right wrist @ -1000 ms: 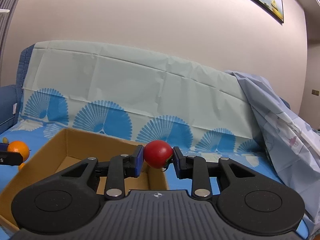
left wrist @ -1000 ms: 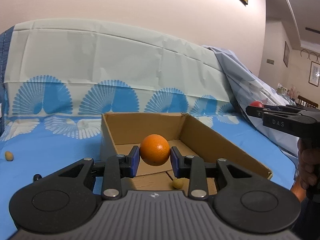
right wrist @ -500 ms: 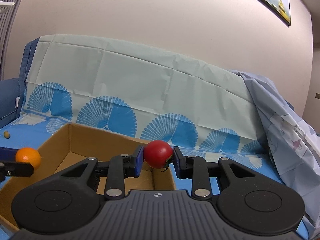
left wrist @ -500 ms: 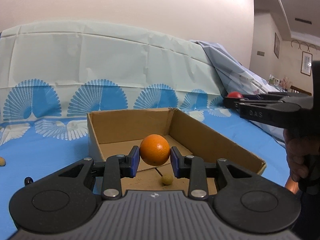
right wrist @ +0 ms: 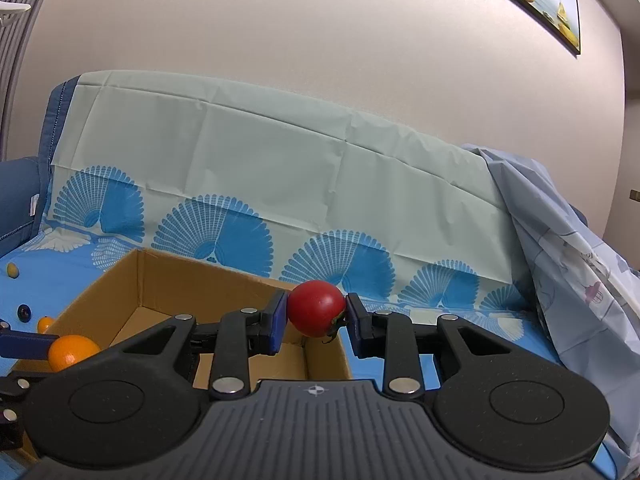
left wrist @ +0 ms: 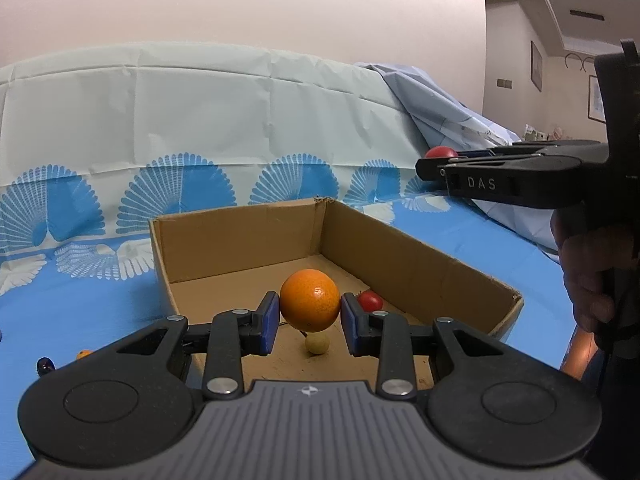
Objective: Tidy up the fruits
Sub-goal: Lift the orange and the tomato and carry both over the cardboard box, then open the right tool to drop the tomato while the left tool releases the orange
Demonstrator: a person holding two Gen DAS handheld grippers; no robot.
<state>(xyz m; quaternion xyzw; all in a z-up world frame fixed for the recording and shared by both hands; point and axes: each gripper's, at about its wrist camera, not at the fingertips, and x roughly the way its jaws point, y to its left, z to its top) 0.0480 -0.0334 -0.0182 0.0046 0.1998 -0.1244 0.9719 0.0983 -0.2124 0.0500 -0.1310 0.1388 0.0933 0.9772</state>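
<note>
My left gripper (left wrist: 308, 316) is shut on an orange (left wrist: 309, 299), held above the near end of an open cardboard box (left wrist: 412, 256). On the box floor lie a small yellowish fruit (left wrist: 317, 344) and a small red tomato (left wrist: 369, 301). My right gripper (right wrist: 316, 315) is shut on a red tomato (right wrist: 316, 307) and hangs over the box's right wall (right wrist: 208, 280). In the left wrist view the right gripper (left wrist: 432, 164) reaches in from the right, level, with the red tomato (left wrist: 440, 152) at its tip. The orange (right wrist: 72, 351) also shows at the right wrist view's left edge.
The box sits on a blue cloth with fan patterns (left wrist: 80, 304) that runs up a sofa back. Small loose fruits lie on the cloth left of the box: an orange one (right wrist: 45, 323), a dark one (right wrist: 24, 312) and a yellowish one (right wrist: 12, 270). A person's hand (left wrist: 592, 280) grips the right tool.
My left gripper has shifted with the orange and sunk a little over the box, so the small red tomato on the floor now shows. The right gripper has stayed put.
</note>
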